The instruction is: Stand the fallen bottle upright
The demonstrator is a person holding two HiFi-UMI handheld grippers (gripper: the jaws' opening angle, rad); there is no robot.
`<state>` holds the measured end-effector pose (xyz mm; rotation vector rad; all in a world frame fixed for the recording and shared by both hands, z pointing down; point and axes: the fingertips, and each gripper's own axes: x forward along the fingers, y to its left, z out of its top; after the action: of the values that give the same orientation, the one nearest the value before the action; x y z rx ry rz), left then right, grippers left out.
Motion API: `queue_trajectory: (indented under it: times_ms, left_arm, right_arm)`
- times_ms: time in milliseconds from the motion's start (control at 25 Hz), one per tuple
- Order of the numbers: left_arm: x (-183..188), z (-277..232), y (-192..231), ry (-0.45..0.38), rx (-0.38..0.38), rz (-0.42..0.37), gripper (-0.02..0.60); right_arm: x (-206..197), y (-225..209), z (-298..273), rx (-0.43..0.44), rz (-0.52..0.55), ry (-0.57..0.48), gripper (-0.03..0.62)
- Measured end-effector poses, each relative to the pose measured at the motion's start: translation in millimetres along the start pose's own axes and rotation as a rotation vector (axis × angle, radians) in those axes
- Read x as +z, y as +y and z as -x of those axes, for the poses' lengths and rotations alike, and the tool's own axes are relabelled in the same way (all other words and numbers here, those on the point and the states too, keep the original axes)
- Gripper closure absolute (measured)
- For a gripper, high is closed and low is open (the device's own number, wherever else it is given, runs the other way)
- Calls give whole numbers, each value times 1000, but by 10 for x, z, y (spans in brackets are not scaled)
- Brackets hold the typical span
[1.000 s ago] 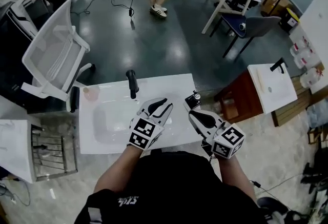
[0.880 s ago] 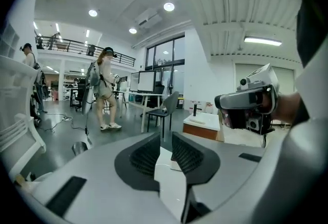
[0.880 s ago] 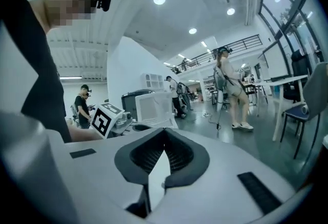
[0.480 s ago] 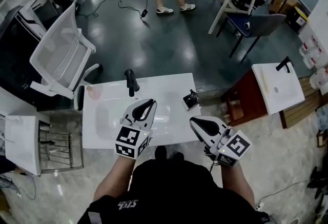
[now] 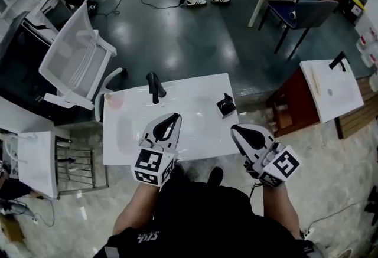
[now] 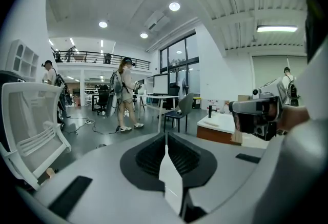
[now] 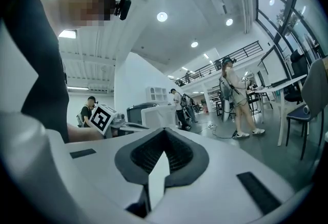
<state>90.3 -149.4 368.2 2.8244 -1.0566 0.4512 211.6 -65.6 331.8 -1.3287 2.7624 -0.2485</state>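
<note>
Both jaws shut and empty, bottle out on the counter ahead of the right hand

The small dark bottle (image 5: pixel 225 105) sits on the right part of the white counter (image 5: pixel 195 88), well apart from the black faucet (image 5: pixel 155 85). From this steep angle its long axis seems to point up, so it looks already stood upright, though I cannot be sure. The right gripper (image 5: pixel 237 129) is the nearer one: the bottle lies just ahead of its jaws and a little to their left, while the left gripper (image 5: pixel 173 116) would have to cross rightward over the basin. Each gripper's jaws are pressed together with nothing between them, and both are aimed out over the room – neither gripper view shows the bottle.
</note>
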Motion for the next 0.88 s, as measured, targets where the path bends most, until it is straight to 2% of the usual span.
queue_trajectory:
  times_ms: [120,400,520,680,880]
  left_arm:
    - [40,41,173,-21,-6,6,552]
    - [155,316,651,-42,-19,-47,551]
    - [152,444,841,-52,-19,-46,552]
    - [67,517,1013,-40,-13,-33,551]
    - [62,530,1072,-40,-24,-39,551]
  right_arm:
    - [-51,87,-127,19,9,51,583]
    - [331,214,-583,-24,-1,-51,583]
    - [328,340,-751,-24,6,-56,583]
    - [195,404,-812,-52,40,-6,583]
    - [244,474,-879,-42,-38,-62,583]
